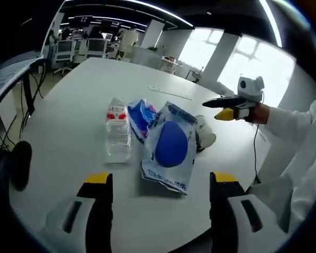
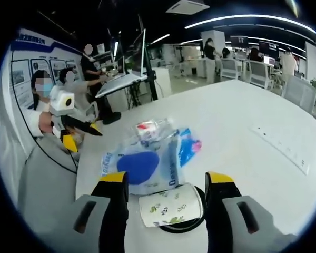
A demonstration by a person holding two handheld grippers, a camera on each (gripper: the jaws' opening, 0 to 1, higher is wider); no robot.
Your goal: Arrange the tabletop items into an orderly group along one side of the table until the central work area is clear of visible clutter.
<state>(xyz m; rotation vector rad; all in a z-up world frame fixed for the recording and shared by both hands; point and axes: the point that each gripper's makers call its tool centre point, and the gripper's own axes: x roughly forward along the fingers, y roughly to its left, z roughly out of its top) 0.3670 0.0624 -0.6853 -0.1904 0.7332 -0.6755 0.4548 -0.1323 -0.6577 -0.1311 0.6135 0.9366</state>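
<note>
**A big white table with a small pile of things on it**

The room is a large office. It has a dark ceiling with long bright light strips, tall windows, white pillars, and desks with chairs and screens far back. In the right gripper view, people sit at a desk beside a wall with posters.

The white table [image 1: 84, 84] is wide and round at its edge. Most of its top is bare. A long flat white strip [image 2: 282, 147] lies alone on it, well apart from the pile.

The pile sits near the middle. The biggest thing is a clear plastic bag [image 1: 171, 150] with blue writing and a blue round shape inside. Next to it lies a clear water bottle [image 1: 118, 132] on its side, with a red and white label. A smaller blue packet [image 1: 139, 117] is tucked between the bottle and the bag, touching both. A paper cup [image 2: 171, 205] with green leaf prints lies on its side, just beside the bag, resting on a dark round thing.

The left gripper [image 1: 160, 192] has its jaws wide apart, with nothing between them, near the bag's edge. The right gripper [image 2: 166, 195] also has its jaws apart, and the cup lies between them. I cannot tell if they touch the cup.
</note>
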